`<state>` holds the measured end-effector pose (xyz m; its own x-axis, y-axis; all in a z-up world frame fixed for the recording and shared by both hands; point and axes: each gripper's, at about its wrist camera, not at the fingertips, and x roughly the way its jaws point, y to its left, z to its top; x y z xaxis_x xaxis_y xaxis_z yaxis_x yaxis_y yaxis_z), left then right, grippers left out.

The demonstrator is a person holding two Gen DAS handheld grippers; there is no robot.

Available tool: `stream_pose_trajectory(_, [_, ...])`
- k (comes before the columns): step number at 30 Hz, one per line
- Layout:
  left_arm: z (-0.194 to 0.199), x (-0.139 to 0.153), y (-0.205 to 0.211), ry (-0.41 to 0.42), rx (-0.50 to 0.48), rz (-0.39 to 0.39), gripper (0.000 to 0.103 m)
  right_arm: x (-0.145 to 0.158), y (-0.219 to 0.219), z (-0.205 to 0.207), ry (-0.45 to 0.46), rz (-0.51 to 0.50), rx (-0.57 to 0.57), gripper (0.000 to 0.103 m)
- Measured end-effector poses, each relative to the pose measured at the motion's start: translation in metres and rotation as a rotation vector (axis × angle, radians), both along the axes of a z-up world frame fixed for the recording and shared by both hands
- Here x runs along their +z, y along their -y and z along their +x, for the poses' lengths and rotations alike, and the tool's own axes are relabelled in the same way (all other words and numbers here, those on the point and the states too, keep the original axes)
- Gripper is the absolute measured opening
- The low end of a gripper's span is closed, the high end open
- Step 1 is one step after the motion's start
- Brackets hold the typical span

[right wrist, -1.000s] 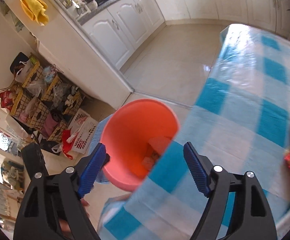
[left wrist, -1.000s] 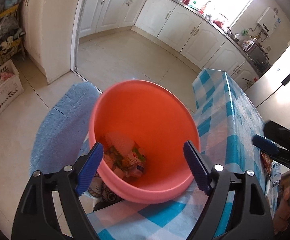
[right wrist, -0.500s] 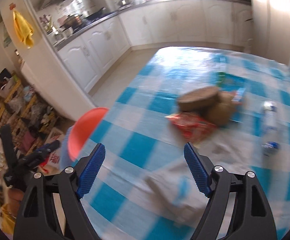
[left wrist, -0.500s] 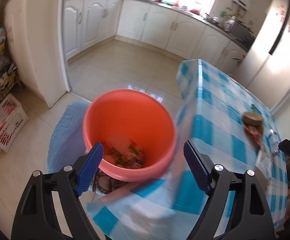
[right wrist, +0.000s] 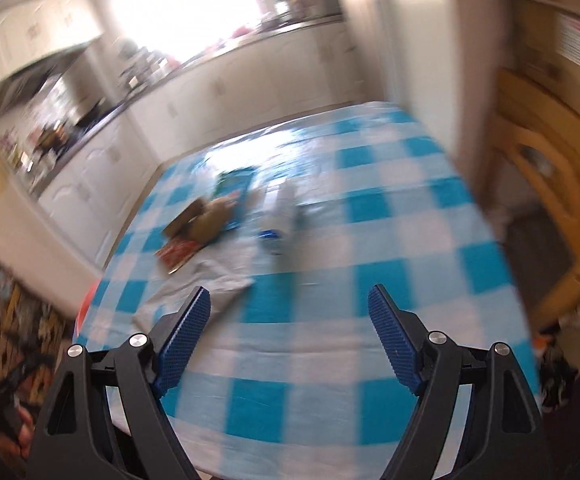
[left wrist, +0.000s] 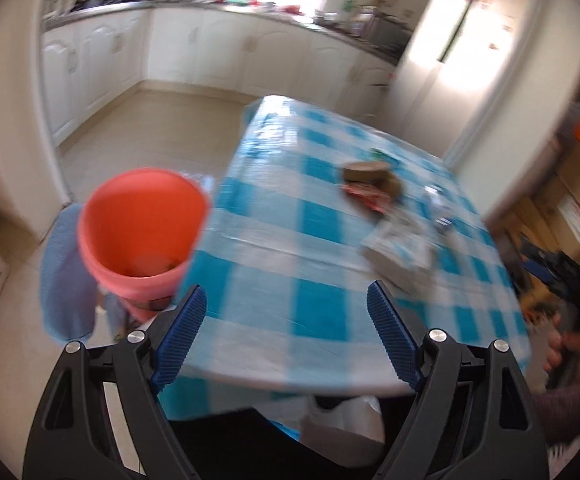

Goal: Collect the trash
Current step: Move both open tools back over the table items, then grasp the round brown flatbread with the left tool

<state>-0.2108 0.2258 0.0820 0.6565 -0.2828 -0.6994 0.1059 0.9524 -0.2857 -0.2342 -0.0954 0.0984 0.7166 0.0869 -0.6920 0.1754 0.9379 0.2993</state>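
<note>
An orange bucket (left wrist: 142, 232) with some wrappers at its bottom stands on the floor by the left edge of the table (left wrist: 314, 312), which has a blue-and-white checked cloth. Trash lies mid-table: a brown round piece (left wrist: 366, 170), a red wrapper (left wrist: 366, 196), a crumpled white bag (left wrist: 398, 248) and a clear plastic bottle (left wrist: 436, 208). My left gripper (left wrist: 287, 288) is open and empty above the near table edge. My right gripper (right wrist: 290, 291) is open and empty too, over the cloth, short of the white bag (right wrist: 210, 284), the bottle (right wrist: 282, 216) and the red wrapper (right wrist: 178, 252).
A blue mat (left wrist: 66, 272) lies under the bucket. White kitchen cabinets (left wrist: 210, 52) line the far wall and a fridge (left wrist: 474, 52) stands beyond the table. A wooden chair (right wrist: 550, 208) is at the table's right side. A blue-green packet (right wrist: 236, 182) lies behind the brown pieces.
Both grippers have swung away from the bucket toward the table, and rose a little. The bucket slid to the left of both views. The trash pile came into view. The jaws stayed wide.
</note>
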Motion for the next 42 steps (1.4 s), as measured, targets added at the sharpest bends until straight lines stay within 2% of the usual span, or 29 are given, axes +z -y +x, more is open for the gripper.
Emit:
stream_pose_trajectory(3, [-0.012, 0.009, 0.025, 0.050, -0.114, 0.032, 0.083, 0.002, 0.028, -0.021, 0.026, 0.014, -0.077, 0.081])
stream_pose_trajectory(5, [-0.011, 0.015, 0.040, 0.067, -0.145, 0.045, 0.083, 0.004, 0.043, -0.029, 0.034, 0.021, -0.108, 0.081])
stream_pose_trajectory(8, [0.001, 0.025, 0.058, 0.086, -0.187, 0.018, 0.083, 0.009, 0.060, -0.038, 0.070, 0.037, -0.139, 0.081])
stream_pose_trajectory(14, [0.042, 0.036, 0.099, 0.118, -0.273, 0.037, 0.083, 0.015, 0.068, -0.026, 0.110, 0.036, -0.113, 0.086])
stream_pose_trajectory(16, [0.061, 0.034, 0.113, 0.116, -0.292, 0.066, 0.083, 0.015, 0.066, -0.015, 0.111, 0.035, -0.094, 0.087])
stream_pose_trajectory(19, [0.090, 0.027, 0.128, 0.092, -0.333, 0.060, 0.083, 0.011, 0.058, 0.005, 0.108, 0.046, -0.047, 0.087])
stream_pose_trajectory(23, [0.130, 0.014, 0.143, 0.060, -0.348, 0.072, 0.083, 0.004, 0.045, 0.027, 0.105, 0.045, 0.013, 0.087])
stream_pose_trajectory(30, [0.198, -0.023, 0.163, -0.015, -0.304, 0.095, 0.083, -0.019, 0.023, 0.066, 0.055, 0.043, 0.108, 0.087])
stream_pose_trajectory(36, [0.234, -0.042, 0.181, -0.041, -0.285, 0.141, 0.083, -0.042, 0.012, 0.095, 0.003, 0.051, 0.163, 0.087])
stream_pose_trajectory(42, [0.257, -0.052, 0.190, -0.048, -0.268, 0.183, 0.083, -0.049, 0.005, 0.118, -0.011, 0.070, 0.203, 0.087])
